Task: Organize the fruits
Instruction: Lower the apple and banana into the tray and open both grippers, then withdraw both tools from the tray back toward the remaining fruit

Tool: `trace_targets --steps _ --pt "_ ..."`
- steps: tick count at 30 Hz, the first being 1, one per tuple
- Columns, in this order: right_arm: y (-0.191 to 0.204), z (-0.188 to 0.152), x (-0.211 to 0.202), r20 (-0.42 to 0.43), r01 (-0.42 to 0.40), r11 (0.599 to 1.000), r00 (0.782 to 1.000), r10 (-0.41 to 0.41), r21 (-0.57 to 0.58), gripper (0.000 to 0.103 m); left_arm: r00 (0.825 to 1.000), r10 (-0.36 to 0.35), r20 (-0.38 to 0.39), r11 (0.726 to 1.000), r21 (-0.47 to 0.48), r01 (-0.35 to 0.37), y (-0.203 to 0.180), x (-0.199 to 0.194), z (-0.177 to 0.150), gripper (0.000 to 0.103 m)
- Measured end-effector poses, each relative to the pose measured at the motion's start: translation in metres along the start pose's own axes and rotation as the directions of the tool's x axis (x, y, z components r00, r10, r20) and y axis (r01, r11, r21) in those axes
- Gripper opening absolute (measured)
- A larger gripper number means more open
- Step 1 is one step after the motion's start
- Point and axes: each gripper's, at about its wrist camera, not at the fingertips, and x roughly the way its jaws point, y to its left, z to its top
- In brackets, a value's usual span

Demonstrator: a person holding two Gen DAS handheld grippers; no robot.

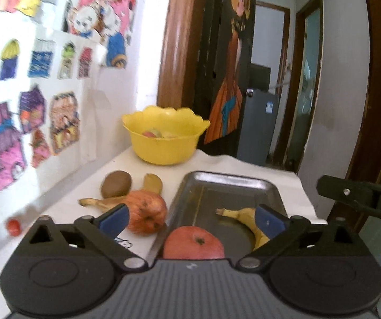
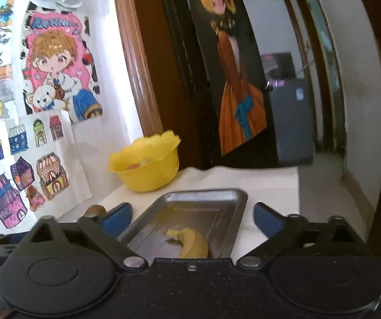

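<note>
A metal tray [image 1: 233,180] lies on the white table and holds a banana [image 1: 246,219] and a red apple [image 1: 193,243] at its near end. Left of the tray sit a blemished apple [image 1: 146,214], a brown kiwi [image 1: 116,183], a dark banana [image 1: 98,202] and a tan fruit piece [image 1: 153,183]. My left gripper [image 1: 191,219] is open above the tray's near end, nothing between its fingers. My right gripper [image 2: 191,216] is open over the tray [image 2: 203,196], with the banana [image 2: 191,243] below it.
A yellow bowl [image 1: 163,135] with fruit pieces stands at the table's back, also seen in the right wrist view as the yellow bowl [image 2: 145,162]. A small red object [image 1: 13,226] lies at far left. Drawings cover the wall on the left. The table's right edge drops off toward a doorway.
</note>
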Motion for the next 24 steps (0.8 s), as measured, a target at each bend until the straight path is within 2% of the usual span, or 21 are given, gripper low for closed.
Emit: trace_targets --steps 9,13,24 --pt "0.041 0.0 -0.076 0.078 0.037 0.997 0.996 -0.032 -0.064 0.102 0.996 0.043 0.073 0.998 -0.04 -0.04 0.044 -0.083 0.002 0.103" --pt "0.061 -0.01 -0.106 0.099 0.045 0.995 0.994 -0.036 -0.085 0.102 0.993 0.067 0.1 0.998 -0.026 -0.065 0.063 -0.118 -0.004 0.103" --pt "0.123 -0.051 -0.152 0.033 0.002 0.988 0.999 0.003 -0.153 0.102 0.985 0.156 0.074 0.987 -0.048 -0.153 0.121 -0.177 -0.038 0.103"
